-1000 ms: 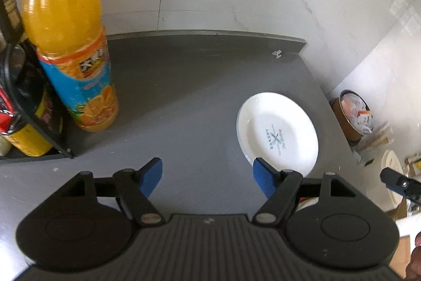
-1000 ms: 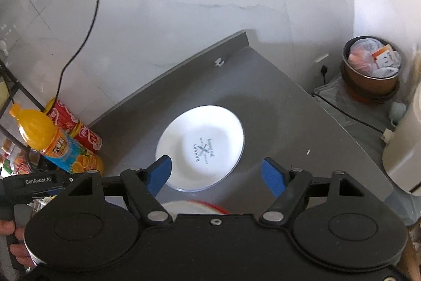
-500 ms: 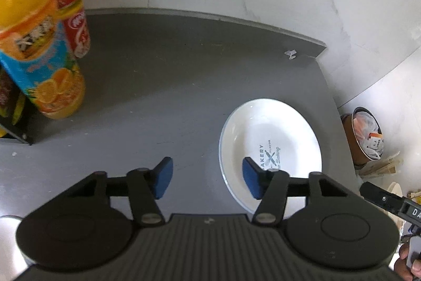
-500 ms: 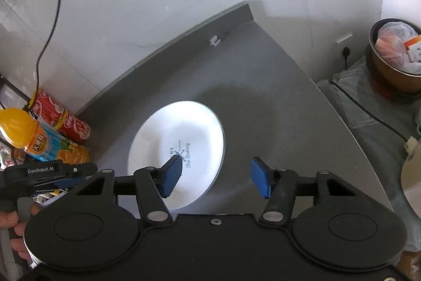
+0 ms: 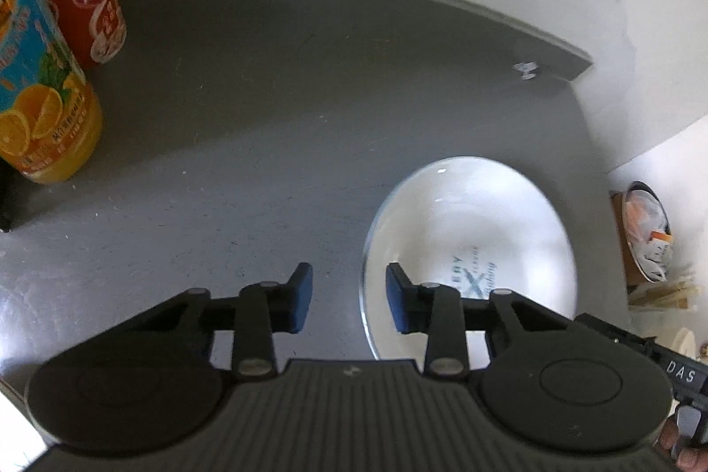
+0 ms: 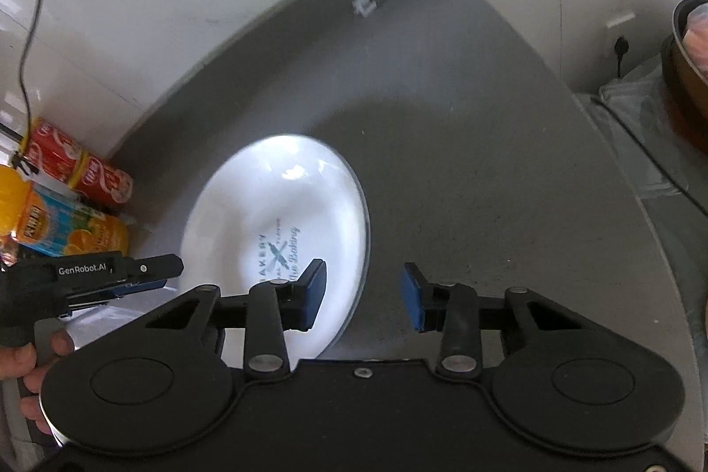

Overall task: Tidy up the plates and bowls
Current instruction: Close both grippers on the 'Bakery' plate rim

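Now a white plate (image 5: pixel 469 233) lies flat on the grey bench (image 5: pixel 265 96), near its right edge. Both tools straddle its rim, empty: the left tool (image 5: pixel 347 297) fairly narrow, the right tool (image 6: pixel 363 295) wider. A shallow bite could let the slick rim slip, or nudge the plate toward the edge. Contact with the rim is unclear; motion blur softens the print, and no bowls show.

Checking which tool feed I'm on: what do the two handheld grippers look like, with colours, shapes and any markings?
Both are black, with two round discs at the base, linkage arms with silver pivot screws, and blue pads on the fingers. The left gripper has a ribbed grey body; seen from the right wrist, its side reads "GenRobot.AI". The right gripper has a smooth black body, and its side shows "DAS" in the left wrist view.
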`<action>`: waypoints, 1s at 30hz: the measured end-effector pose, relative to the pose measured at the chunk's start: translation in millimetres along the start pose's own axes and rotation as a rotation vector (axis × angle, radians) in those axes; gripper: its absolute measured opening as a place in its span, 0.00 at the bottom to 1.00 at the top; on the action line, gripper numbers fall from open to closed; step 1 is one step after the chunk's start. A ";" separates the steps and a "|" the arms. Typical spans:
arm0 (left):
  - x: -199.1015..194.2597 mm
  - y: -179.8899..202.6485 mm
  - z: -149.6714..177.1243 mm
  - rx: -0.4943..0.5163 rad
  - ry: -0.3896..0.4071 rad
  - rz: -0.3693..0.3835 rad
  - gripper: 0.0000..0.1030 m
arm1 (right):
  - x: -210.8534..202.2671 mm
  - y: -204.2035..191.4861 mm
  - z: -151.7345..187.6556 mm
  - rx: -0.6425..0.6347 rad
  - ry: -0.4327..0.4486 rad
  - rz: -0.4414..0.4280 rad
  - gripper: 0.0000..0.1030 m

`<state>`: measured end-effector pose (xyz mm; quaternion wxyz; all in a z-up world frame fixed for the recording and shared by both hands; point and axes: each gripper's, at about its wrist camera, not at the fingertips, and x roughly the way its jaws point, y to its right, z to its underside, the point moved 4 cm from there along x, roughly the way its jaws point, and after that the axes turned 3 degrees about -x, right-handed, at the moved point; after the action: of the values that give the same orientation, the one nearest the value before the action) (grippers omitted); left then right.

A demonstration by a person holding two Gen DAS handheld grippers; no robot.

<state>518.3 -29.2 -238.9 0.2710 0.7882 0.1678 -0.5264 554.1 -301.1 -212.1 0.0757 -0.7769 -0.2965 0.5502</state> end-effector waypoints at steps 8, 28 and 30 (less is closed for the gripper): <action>21.6 -1.7 -2.2 -0.056 -0.026 0.032 0.24 | 24.3 2.3 0.8 0.012 -0.058 -0.005 0.23; -0.8 7.8 -11.1 -0.024 -0.007 0.125 0.10 | -1.7 -20.0 -10.1 -0.083 0.045 -0.047 0.09; -8.5 8.3 -12.0 -0.025 -0.003 0.131 0.10 | -7.9 -24.8 -10.5 -0.085 0.062 -0.046 0.09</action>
<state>528.4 -28.4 -225.4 0.3150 0.7935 0.1219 -0.5063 552.5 -283.1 -190.6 0.0645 -0.7890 -0.3350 0.5110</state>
